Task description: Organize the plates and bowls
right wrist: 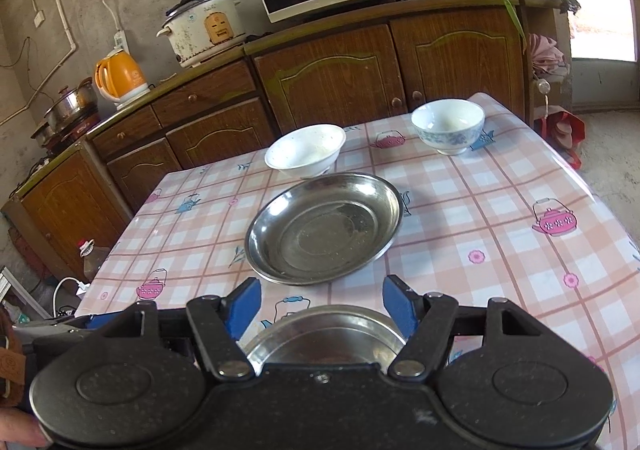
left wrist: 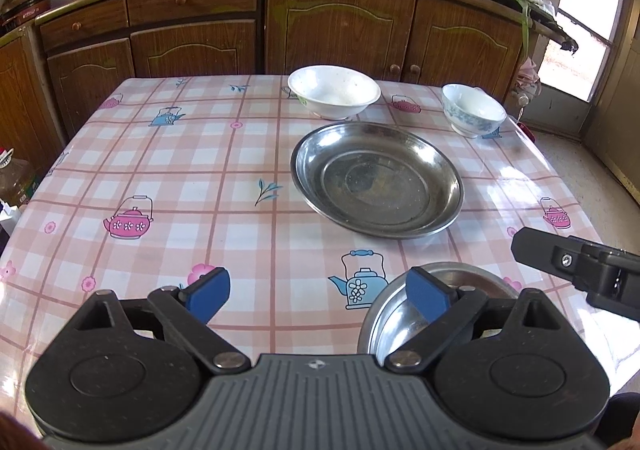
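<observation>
I had both grippers hanging over the near edge of the table (left wrist: 168, 153), and neither carried anything. The left gripper (left wrist: 318, 296) stood spread wide with only tablecloth between its blue pads (left wrist: 210, 294); its right pad merely overlapped, in that view, the rim of the small steel plate (left wrist: 394, 324) below. The right gripper (right wrist: 322, 308) was also released, its jaws standing clear to either side of the same small steel plate (right wrist: 324, 334), not pressing on it.

As I judged it, little sorting was finished. The small plate lay at the near edge, right of centre. The large steel plate (left wrist: 378, 179) sat alone in the middle of the table, just beyond it and apart from it. Farther back stood the white bowl (left wrist: 334, 91), close to the large plate's far rim, and the blue-patterned bowl (left wrist: 472, 109) at the far right corner, well apart from the white one. Nothing was nested or stacked that I could see. What remained, by my reckoning, was bringing plate to plate and bowl to bowl.
</observation>
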Demonstrator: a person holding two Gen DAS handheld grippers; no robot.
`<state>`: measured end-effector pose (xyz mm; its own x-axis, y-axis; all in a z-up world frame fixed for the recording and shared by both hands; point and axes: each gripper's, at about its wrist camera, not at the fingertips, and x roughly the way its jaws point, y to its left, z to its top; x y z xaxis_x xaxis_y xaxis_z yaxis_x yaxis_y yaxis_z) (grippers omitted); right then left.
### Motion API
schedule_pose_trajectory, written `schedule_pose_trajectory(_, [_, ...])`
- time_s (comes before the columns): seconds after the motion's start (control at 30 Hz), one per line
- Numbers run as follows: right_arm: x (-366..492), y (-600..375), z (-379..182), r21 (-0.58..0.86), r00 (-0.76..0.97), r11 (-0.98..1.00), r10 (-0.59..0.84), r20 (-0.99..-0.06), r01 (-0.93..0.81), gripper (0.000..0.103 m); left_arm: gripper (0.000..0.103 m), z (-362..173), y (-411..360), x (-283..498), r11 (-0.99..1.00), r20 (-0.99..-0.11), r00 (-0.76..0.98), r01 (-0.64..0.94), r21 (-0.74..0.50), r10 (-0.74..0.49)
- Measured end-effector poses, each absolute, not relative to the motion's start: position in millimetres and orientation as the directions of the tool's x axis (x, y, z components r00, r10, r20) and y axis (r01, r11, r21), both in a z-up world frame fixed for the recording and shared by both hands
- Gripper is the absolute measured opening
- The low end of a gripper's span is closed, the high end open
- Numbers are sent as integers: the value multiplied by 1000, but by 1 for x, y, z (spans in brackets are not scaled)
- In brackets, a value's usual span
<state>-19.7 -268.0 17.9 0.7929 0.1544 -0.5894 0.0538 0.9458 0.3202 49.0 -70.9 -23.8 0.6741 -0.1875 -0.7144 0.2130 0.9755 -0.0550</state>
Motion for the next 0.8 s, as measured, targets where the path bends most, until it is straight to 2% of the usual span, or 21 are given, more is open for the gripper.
schedule_pose_trajectory(0.8, [48, -269, 69, 299, 831, 954, 178, -526, -15, 81, 98, 17, -71, 104, 975, -666, 722, 218, -37, -187])
